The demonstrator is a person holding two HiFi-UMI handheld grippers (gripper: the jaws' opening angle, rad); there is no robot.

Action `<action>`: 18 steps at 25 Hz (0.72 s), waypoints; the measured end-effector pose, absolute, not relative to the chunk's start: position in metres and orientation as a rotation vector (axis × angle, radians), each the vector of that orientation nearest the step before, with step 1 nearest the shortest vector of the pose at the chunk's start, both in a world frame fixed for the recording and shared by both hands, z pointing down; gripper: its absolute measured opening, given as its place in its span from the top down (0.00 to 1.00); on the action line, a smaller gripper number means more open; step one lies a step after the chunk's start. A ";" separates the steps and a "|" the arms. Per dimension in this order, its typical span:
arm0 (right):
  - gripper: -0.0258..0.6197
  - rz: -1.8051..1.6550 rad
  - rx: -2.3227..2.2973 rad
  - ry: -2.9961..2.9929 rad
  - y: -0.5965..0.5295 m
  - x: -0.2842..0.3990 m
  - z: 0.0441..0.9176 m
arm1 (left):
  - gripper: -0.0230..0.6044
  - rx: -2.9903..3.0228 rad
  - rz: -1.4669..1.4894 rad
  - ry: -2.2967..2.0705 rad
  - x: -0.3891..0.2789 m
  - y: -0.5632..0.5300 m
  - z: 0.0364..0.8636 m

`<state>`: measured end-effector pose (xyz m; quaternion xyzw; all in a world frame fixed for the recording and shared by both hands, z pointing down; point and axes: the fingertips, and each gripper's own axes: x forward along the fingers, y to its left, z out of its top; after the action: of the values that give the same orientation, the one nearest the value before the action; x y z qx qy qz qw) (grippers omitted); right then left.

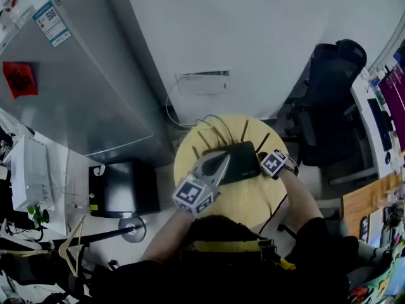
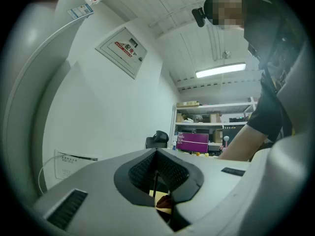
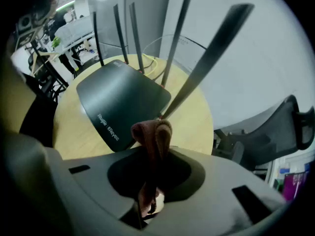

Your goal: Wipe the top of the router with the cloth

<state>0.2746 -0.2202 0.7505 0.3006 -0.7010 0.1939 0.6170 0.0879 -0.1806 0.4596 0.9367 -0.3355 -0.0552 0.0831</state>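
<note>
A white wall [image 1: 253, 37] fills the far side, with a tall grey cabinet [image 1: 82, 87] to its left. A black office chair [image 1: 329, 106] stands off the right edge of the round yellow worktop [image 1: 250, 201]. A white wall box [image 1: 204, 81] hangs behind the worktop's far edge, and a pale cable [image 1: 169, 109] loops down from it toward that edge. A black box [image 1: 123, 189] sits low, off the left edge.

The black router [image 1: 239, 160] lies on the far half of the worktop, top face up. Its thin antennas [image 1: 245, 130] rise in a row along its far side, fencing off that edge of the top.

The left gripper [image 1: 221, 159] reaches in from the near left and lies over the router's left end, covering part of the top. Its own view is tilted up at the wall and ceiling. There its jaws are drawn together with nothing between them.

The right gripper [image 1: 262, 163] is at the router's right end, near the worktop's right edge. Its jaws are clenched on a folded reddish-brown cloth [image 3: 153, 134]. The fold pokes out just at the router's near corner, beside the base of one antenna. Whether the cloth touches the top cannot be told.
</note>
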 end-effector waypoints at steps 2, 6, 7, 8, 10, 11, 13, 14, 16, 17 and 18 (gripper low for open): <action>0.87 0.532 0.695 -1.651 -0.224 0.270 0.761 | 0.96 2.793 -0.160 -0.992 0.088 -0.180 0.461; 0.87 0.459 0.659 -1.635 -0.236 0.272 0.770 | 0.96 2.779 -0.136 -1.010 0.079 -0.182 0.468; 0.87 0.438 0.617 -1.611 -0.233 0.273 0.774 | 0.96 2.770 -0.132 -1.016 0.076 -0.182 0.471; 0.87 0.417 0.573 -1.592 -0.230 0.274 0.778 | 0.96 2.761 -0.129 -1.023 0.072 -0.182 0.473; 0.87 0.355 0.507 -1.569 -0.230 0.276 0.782 | 0.96 2.753 -0.127 -1.039 0.066 -0.182 0.478; 0.87 0.319 0.479 -1.556 -0.230 0.277 0.782 | 0.96 2.757 -0.130 -1.050 0.063 -0.182 0.479; 0.87 0.249 0.423 -1.541 -0.230 0.276 0.778 | 0.96 2.759 -0.146 -1.085 0.057 -0.183 0.480; 0.87 0.227 0.397 -1.542 -0.228 0.273 0.776 | 0.96 2.756 -0.154 -1.102 0.054 -0.182 0.480; 0.87 0.248 0.329 -1.560 -0.215 0.266 0.783 | 0.96 2.751 -0.165 -1.118 0.051 -0.182 0.481; 0.87 0.271 0.300 -1.565 -0.208 0.264 0.788 | 0.96 2.755 -0.167 -1.113 0.051 -0.181 0.481; 0.87 0.292 0.283 -1.559 -0.202 0.265 0.791 | 0.96 2.762 -0.168 -1.104 0.052 -0.180 0.480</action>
<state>0.2649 -0.2021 0.7910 0.1268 -0.6978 0.1305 0.6928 0.0523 -0.1800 0.4804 0.9241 -0.3693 -0.0561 0.0811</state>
